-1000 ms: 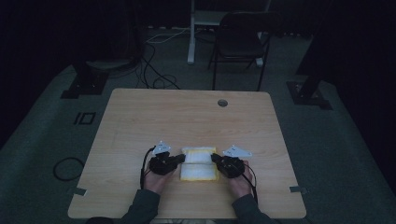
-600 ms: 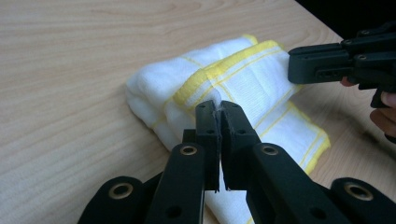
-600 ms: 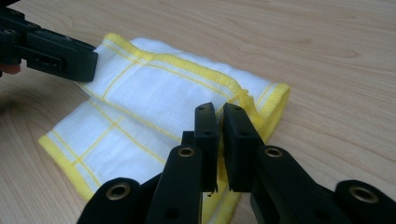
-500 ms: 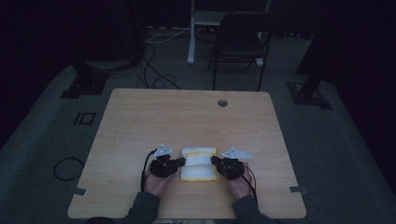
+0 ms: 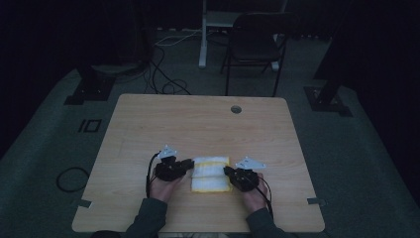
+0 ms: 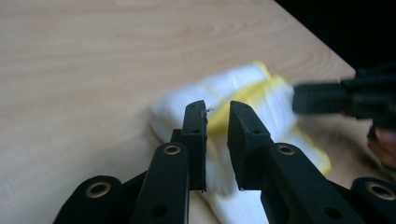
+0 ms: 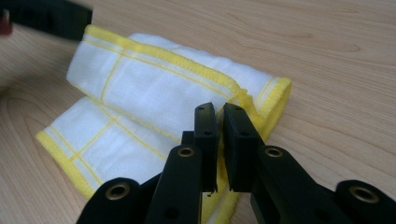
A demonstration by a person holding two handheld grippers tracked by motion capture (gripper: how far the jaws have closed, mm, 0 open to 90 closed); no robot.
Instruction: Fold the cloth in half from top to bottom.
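Two black grippers work at one folded cloth (image 5: 211,173) near the lower middle of the high view, each held in a hand whose dark sleeve comes in from the bottom edge. The cloth is white woven terry with a thick yellow hem and thin yellow grid lines, folded so that a soft rolled flap lies across the flat lower layer; it rests on the pale wood-grain table (image 5: 198,124). At the cloth's left end, the left gripper (image 5: 188,164) has just been opening its jaws: in the left gripper view its matte, blocky pads stand apart with a clear gap, the fabric lying blurred just beyond and beneath them, not pinched. At the cloth's right end, the right gripper (image 5: 227,171) has its jaws drawn almost together; in the right gripper view they sit at the yellow edge of the fold, with only a narrow slit between the pads, and whether any cloth is caught there cannot be told. Farther up the high view, a small round hole (image 5: 236,109) pierces the tabletop near its far edge, and beyond it a dark chair (image 5: 252,47) stands on the grey floor.
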